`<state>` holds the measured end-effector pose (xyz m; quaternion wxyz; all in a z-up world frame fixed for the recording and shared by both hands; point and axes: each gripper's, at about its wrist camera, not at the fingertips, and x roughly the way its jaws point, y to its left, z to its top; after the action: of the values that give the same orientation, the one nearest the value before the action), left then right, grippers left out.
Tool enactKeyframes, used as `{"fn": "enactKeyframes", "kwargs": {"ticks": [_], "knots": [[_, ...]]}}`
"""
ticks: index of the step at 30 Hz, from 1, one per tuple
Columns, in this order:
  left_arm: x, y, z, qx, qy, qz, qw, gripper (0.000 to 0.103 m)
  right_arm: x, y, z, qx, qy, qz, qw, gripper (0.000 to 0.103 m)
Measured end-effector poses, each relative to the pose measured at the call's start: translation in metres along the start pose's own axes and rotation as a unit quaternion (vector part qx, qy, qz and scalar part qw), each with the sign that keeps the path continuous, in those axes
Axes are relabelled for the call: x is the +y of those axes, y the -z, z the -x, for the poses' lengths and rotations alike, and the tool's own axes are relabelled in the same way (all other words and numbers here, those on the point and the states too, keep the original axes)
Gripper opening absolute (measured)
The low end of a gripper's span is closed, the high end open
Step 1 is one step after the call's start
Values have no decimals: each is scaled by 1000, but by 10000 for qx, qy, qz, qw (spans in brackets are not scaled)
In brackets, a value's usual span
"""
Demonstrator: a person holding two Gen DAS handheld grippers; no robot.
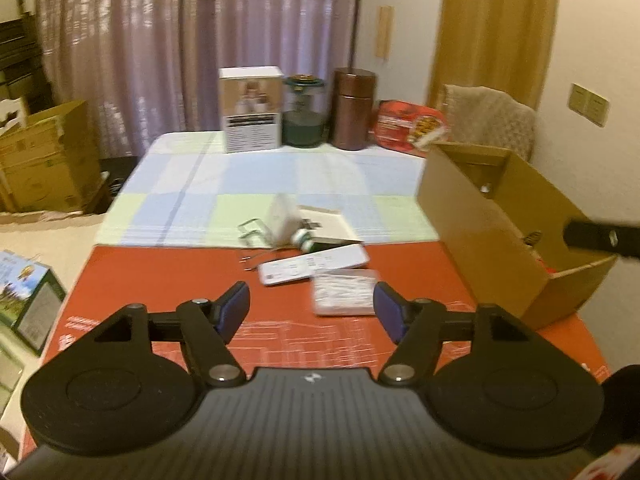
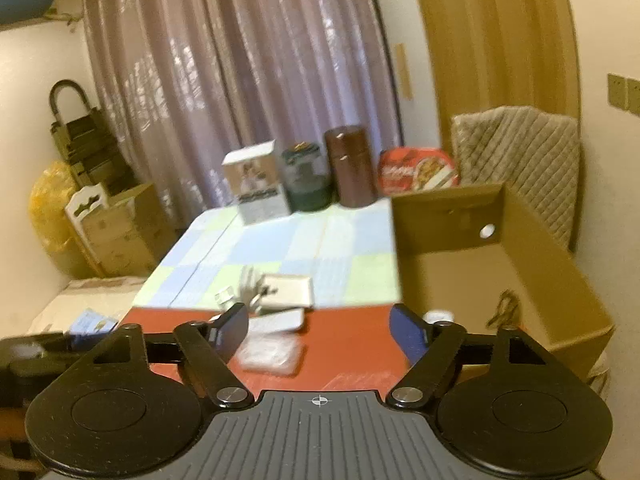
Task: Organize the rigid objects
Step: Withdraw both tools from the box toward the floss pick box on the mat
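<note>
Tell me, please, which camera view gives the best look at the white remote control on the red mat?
The left wrist view. There the white remote control lies whole and fairly sharp on the red mat, its buttons faintly visible. In the right wrist view the remote is a blurred pale shape, partly hidden behind a finger of the right gripper.

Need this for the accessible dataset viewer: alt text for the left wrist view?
The left gripper, open and empty, hovers over a red mat facing a clear packet, a white remote and small clutter; an open cardboard box stands to the right, tins and cartons behind.
</note>
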<state>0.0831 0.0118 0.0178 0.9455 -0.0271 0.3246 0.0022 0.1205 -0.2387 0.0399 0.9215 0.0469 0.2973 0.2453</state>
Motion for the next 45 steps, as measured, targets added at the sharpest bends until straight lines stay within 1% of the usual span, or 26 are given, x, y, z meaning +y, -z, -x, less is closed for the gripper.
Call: {"fn": "enactKeyframes", "kwargs": {"ticks": [3,5,11,26,27,32,38,45], "knots": [[13,2,5,-20,-130,65,9999,71,14,10,-6,168,-68,88,9998,78],[21,3,6,-12,-147,115,9998,77,20,15,-9,226,-88,158,9996,79],[31,4,9,-20,-202,162,9997,82,28,21,-17,375,-128,176,9991,82],[39,6,-1,11,-147,213,9997,82,37,28,-38,588,-93,217,9980,85],[41,6,-3,13,-137,207,9997,82,38,28,-41,611,-96,204,9979,85],[53,3,-23,119,-225,188,9995,82,42,31,-64,730,-109,131,9972,94],[71,-4,-57,221,-230,234,9992,83,50,34,-103,832,-172,78,9964,96],[82,-8,-106,304,-200,83,9993,83,54,47,-157,793,4,39,9968,96]]}}
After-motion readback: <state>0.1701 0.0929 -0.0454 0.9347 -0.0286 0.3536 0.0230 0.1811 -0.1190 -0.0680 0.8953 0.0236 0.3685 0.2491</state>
